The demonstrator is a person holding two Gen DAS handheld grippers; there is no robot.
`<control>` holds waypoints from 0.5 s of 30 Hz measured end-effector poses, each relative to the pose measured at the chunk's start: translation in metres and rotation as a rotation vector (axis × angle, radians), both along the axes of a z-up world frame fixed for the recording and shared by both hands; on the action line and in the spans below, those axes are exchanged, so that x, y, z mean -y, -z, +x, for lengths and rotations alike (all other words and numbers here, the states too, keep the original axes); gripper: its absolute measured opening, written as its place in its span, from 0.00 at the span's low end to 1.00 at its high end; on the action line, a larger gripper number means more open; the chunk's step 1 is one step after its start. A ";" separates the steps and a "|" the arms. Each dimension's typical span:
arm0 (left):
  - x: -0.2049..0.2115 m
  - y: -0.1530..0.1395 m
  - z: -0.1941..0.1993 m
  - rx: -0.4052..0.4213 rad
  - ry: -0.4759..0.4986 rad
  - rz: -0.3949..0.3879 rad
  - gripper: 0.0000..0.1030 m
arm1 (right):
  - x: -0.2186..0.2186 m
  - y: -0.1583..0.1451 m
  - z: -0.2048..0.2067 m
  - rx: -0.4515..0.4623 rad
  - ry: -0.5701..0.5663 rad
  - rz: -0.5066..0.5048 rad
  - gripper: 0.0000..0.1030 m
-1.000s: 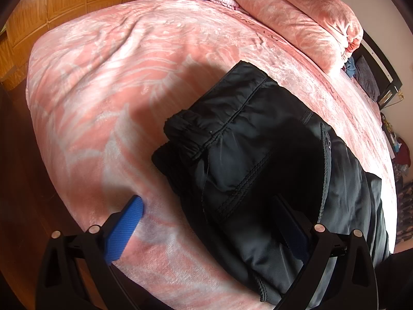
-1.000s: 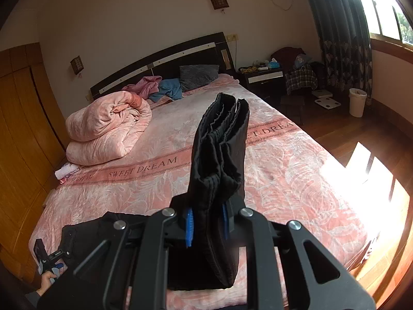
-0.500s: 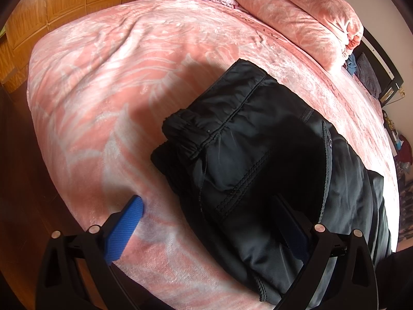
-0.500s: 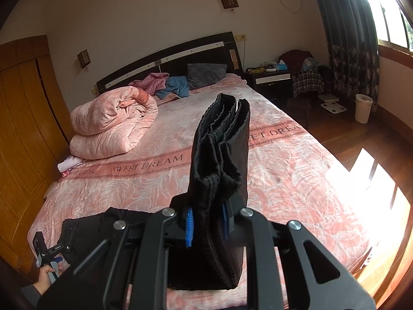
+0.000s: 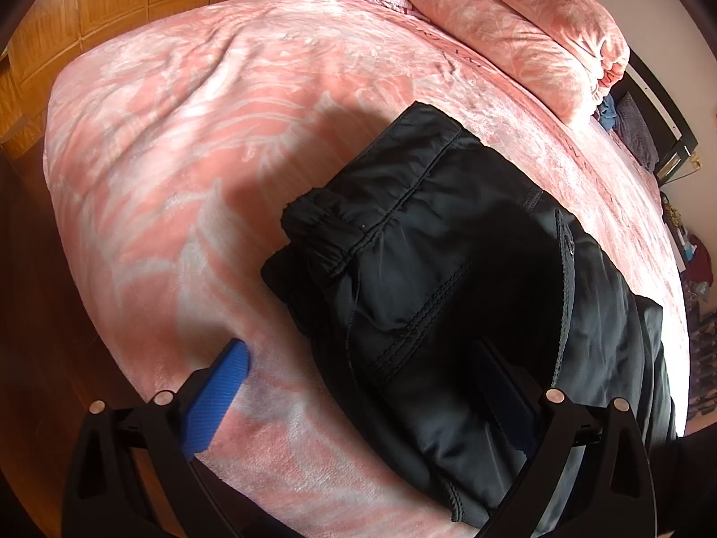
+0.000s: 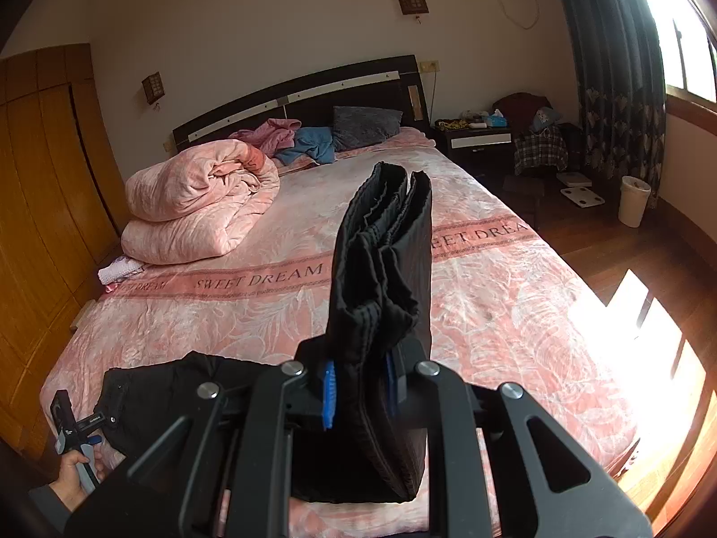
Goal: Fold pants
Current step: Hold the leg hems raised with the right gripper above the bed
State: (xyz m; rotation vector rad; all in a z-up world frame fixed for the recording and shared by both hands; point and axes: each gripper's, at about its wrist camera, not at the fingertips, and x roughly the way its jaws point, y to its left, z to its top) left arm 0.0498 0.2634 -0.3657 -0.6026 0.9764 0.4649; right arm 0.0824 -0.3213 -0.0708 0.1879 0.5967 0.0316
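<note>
Right gripper (image 6: 358,388) seen clamped on bunched end of black pants (image 6: 381,278), fabric raised upright above pink bed (image 6: 515,314). Rest of pants (image 5: 448,296) laid flat near bed's foot edge. Left gripper (image 5: 358,385) held spread wide, nothing pinched, angled steeply down over waistband. Broad bare bedspread left toward rolled quilt (image 6: 197,206); wooden floor (image 6: 627,260) beyond side edge.

A pink bed (image 6: 515,314) fills the room, its dark headboard (image 6: 313,94) against the far cream wall (image 6: 269,13). Wooden wardrobe (image 6: 40,206) left; nightstand (image 6: 475,139), curtain (image 6: 614,71) and bright window (image 6: 690,58) right, with what seems a white bin (image 6: 633,201).
</note>
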 end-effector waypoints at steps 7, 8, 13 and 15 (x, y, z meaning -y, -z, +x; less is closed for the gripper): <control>0.000 0.000 0.000 0.000 0.001 -0.004 0.96 | -0.012 -0.001 0.002 -0.005 -0.015 -0.027 0.15; 0.000 0.001 0.000 0.001 0.001 -0.005 0.96 | -0.014 -0.001 0.003 -0.007 -0.017 -0.030 0.15; -0.002 0.001 0.000 0.003 0.003 -0.015 0.96 | -0.023 -0.001 0.005 -0.012 -0.026 -0.053 0.15; -0.002 0.001 0.000 0.003 0.004 -0.017 0.96 | -0.027 0.001 0.006 -0.017 -0.029 -0.066 0.15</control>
